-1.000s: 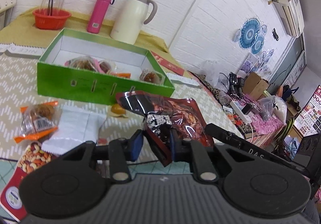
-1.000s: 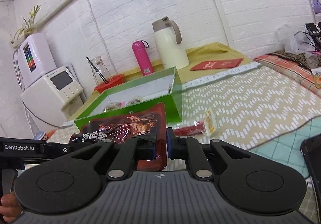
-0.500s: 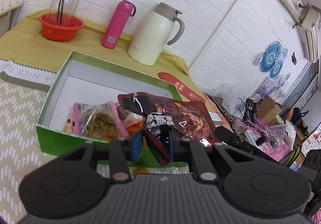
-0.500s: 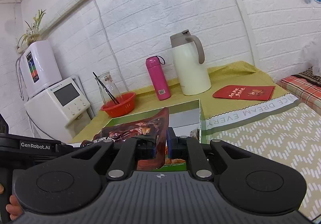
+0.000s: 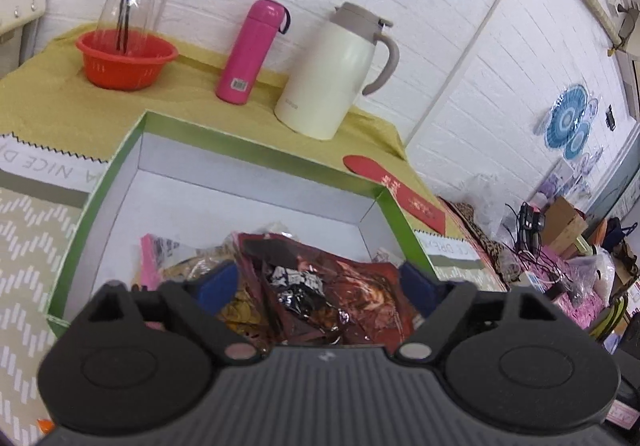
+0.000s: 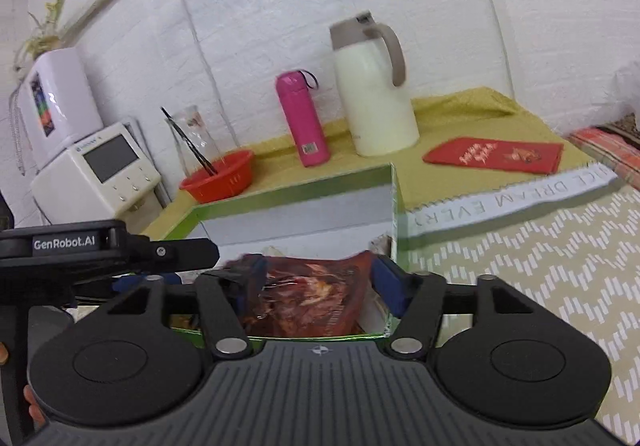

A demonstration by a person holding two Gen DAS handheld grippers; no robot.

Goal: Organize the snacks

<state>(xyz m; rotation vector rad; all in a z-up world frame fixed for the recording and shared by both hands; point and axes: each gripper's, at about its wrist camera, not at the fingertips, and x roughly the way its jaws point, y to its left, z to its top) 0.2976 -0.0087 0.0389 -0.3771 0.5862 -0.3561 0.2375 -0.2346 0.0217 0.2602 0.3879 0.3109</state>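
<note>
**Both tongs spread wide over the green box**

The left gripper [image 5: 320,282] and right gripper [image 6: 316,282] have just been opening; the jaws of both stand wide, with the dark red snack pouch [image 5: 340,294] loose between them, no pad pressing it. The pouch lies inside the green box [image 5: 256,150], atop other wrapped snacks [image 5: 192,266]. Behind the box stand 1 pink flask [image 5: 252,50], 1 cream jug [image 5: 332,74] and 1 red basket [image 5: 126,58]
</note>
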